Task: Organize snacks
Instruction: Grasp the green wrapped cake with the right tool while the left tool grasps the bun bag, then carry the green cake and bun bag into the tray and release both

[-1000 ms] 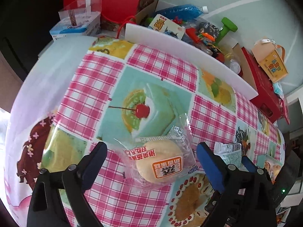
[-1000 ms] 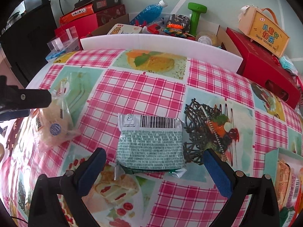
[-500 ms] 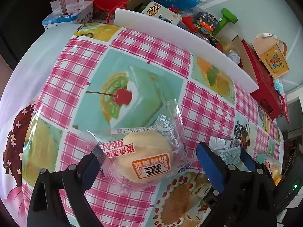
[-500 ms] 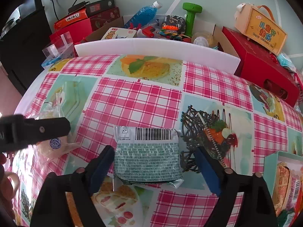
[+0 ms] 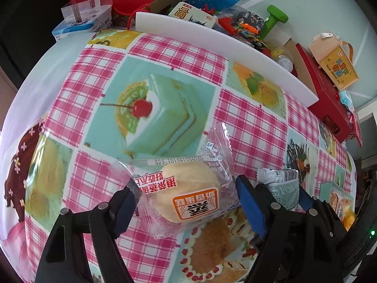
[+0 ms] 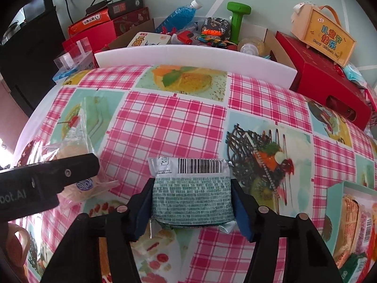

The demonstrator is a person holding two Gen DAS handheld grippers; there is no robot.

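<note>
Currently the right gripper [image 6: 192, 204] pinches the green snack packet [image 6: 192, 198] on the tablecloth [image 6: 165, 122], while the left gripper [image 5: 186, 200] is pressed against the clear-wrapped bun [image 5: 188, 195]. Slippage is likely at the bun: the left finger contacts mostly loose film, which may slide or tear on lifting.

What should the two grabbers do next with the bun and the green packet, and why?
Probably lift both straight up. The right gripper has its pads pressed on both sides of the green packet, and the left gripper is closed around the wrapped bun. Both snacks look gripped, ready to carry.
</note>
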